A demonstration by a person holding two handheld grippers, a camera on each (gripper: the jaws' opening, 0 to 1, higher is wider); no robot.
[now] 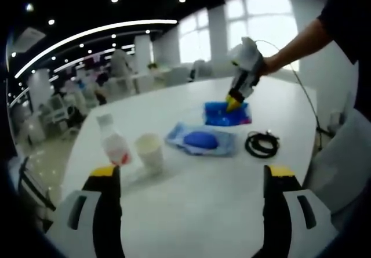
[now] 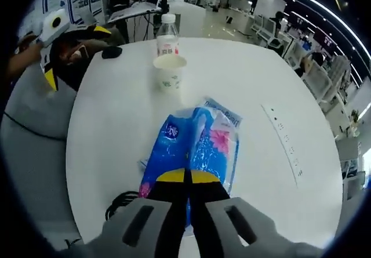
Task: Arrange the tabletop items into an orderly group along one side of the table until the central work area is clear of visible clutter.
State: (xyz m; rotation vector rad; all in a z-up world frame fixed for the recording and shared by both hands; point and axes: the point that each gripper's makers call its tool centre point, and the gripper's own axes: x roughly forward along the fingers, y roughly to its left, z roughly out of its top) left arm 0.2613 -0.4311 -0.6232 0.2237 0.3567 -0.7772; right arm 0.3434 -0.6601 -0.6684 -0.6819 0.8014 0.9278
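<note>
Two blue packs: right gripper (image 2: 186,177), jaws together, pinches the tissue pack (image 2: 197,148) at frame centre, likely to drag it aside. Second pouch (image 1: 200,140) lies mid-frame beside it. Left gripper (image 1: 191,180) wide open, holding nothing. Paper cup (image 1: 151,151) and water bottle (image 1: 114,142) left of centre; coiled cable (image 1: 262,144) right, near the drag path.

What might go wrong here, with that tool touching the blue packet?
The right tool looks shut over the blue tissue packet; soft plastic may slip or tear when dragged. The paper cup and the water bottle stand close together, so a careless push might tip them. The black cable coil beside the packets could snag.
</note>
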